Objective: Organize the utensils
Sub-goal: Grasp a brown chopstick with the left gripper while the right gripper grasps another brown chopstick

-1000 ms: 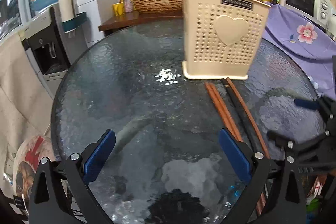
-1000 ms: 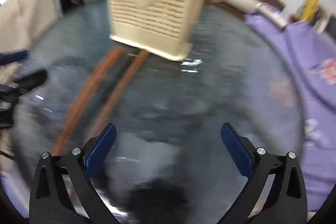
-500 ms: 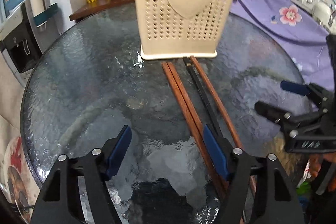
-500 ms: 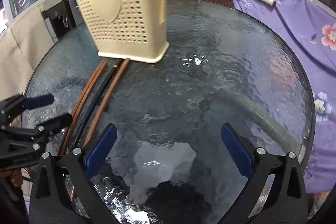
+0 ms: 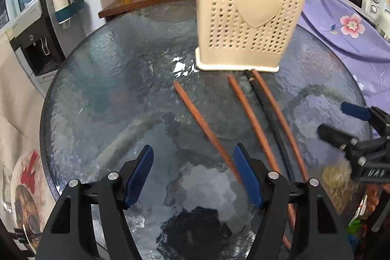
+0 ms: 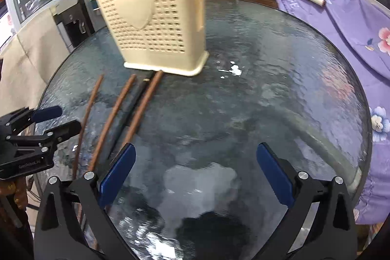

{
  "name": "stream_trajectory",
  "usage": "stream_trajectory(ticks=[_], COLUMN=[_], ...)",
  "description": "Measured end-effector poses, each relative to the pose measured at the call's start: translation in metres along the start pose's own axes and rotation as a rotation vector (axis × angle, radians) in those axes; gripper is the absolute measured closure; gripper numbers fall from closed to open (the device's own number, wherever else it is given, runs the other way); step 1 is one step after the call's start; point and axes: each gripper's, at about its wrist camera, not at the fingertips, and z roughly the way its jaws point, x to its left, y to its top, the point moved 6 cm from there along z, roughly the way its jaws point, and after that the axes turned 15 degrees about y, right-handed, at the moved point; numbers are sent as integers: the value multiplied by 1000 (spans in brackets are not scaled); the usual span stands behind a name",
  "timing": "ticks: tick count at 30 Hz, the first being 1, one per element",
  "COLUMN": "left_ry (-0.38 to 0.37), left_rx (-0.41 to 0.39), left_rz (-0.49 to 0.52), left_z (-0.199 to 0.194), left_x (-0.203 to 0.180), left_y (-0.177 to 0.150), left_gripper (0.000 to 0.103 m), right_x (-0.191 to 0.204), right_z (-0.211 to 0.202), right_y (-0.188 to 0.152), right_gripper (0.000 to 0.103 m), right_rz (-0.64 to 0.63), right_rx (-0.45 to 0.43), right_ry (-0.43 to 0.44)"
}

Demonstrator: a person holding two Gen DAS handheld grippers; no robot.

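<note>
I'm picking up chopsticks for the holder at 12 o'clock on the bench. My left tongs gape around one chopstick, ungripped; right tongs wide, empty. Next: close, lift.

My left gripper and my right gripper are both black with blue finger pads and silver screws. The utensil holder is cream, punched all over with a grid of small holes, with a plain raised heart and a dark label strip along its top edge. Three chopsticks are reddish brown and one chopstick is black. The round table is dark blue-grey rippled glass with a black rim. The cloth at its right edge is lilac with pink flowers.
</note>
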Motion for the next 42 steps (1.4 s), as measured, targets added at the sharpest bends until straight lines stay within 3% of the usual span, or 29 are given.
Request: stream_trajectory(ticks=[2, 6, 10, 15, 17, 21, 30, 34, 38, 42], left_ry=[7, -2, -4, 4, 2, -27, -117, -127, -179, -151], left_rx=[-7, 21, 40, 40, 39, 45, 52, 62, 94, 101], left_rz=[20, 8, 13, 30, 36, 25, 41, 45, 4, 26], left_z=[1, 11, 22, 32, 35, 40, 42, 49, 56, 60], left_x=[-5, -8, -8, -8, -5, -1, -19, -16, -11, -15], left_y=[5, 10, 13, 24, 28, 34, 45, 49, 57, 62], left_gripper=[37, 37, 44, 52, 61, 65, 78, 90, 91, 91], right_x=[11, 28, 39, 46, 40, 30, 35, 36, 38, 42], right_z=[6, 22, 32, 40, 40, 42, 68, 74, 78, 87], right_y=[3, 2, 3, 11, 13, 20, 50, 58, 66, 73], right_gripper=[10, 33, 45, 50, 56, 63, 71, 74, 77, 84], right_rz=[-15, -35, -86, -164, -149, -124, -122, -123, -126, -139], right_rx=[16, 72, 96, 117, 125, 136, 168, 166, 165, 173], right_ry=[20, 52, 13, -70, -49, -29, -1, 2, 6, 8])
